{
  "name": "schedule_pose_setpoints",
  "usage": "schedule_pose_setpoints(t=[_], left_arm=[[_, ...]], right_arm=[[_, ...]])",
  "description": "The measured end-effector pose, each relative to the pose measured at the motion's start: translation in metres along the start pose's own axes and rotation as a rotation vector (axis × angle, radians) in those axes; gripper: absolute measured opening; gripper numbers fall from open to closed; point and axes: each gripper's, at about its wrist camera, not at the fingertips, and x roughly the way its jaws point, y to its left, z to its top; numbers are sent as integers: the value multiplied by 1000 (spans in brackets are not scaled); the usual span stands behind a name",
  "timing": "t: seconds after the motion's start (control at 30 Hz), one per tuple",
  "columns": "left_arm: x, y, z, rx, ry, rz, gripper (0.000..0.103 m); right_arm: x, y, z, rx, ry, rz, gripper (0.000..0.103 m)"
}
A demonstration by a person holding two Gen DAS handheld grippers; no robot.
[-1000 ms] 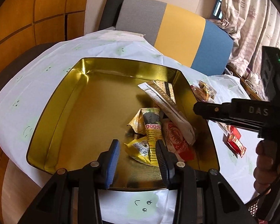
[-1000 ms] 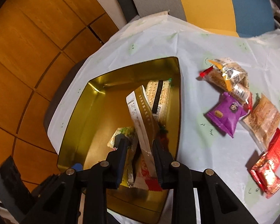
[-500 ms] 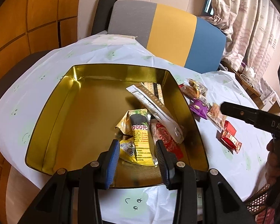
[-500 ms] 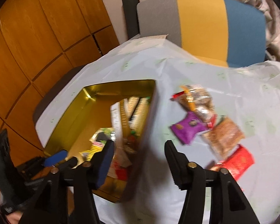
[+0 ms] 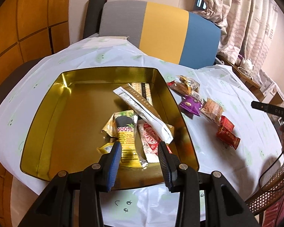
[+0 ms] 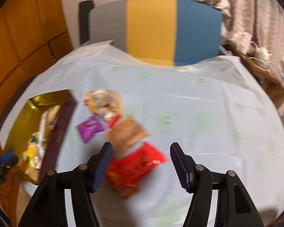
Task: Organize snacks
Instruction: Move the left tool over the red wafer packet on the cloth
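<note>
Long white stick packet [image 5: 142,111] lying inside the gold tin [image 5: 47,117], long axis slanting from far left to near right, just beyond the left tool [image 5: 140,151] (partly spread, pinching nothing). Right tool [image 6: 140,162] opening, empty, above blurred red packets [image 6: 134,166] on the table [image 6: 208,117].

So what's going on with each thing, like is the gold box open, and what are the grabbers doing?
Gold tin: open, no lid on, partly filled with snacks.
Long white packet: lying slantwise on top of the other snacks in the tin.
Purple packet: sealed, out on the tablecloth.
Red packets: on the tablecloth, not yet in the tin.
Left gripper: partly open, holding nothing, above the tin.
Right gripper: jaws opening, empty, over the red packets.
</note>
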Motion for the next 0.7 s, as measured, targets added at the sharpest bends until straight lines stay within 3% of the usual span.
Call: schedule_pose_setpoints(t=[0.2, 0.33, 0.4, 0.47, 0.63, 0.7], left_arm=[[1, -15, 2, 39, 12, -18, 40], [1, -30, 4, 88, 20, -50, 40], [0, -39, 6, 108, 26, -69, 40], [0, -50, 7, 130, 32, -86, 40], [3, -82, 5, 197, 55, -142, 40], [9, -96, 4, 205, 97, -196, 40]], right_arm=[[-1, -62, 2, 40, 16, -148, 80], [6, -117, -9, 181, 15, -247, 81], [13, -146, -18, 328, 53, -241, 81], [9, -170, -23, 474, 37, -185, 81], [7, -191, -30, 603, 42, -164, 82], [6, -193, -30, 615, 47, -161, 83]])
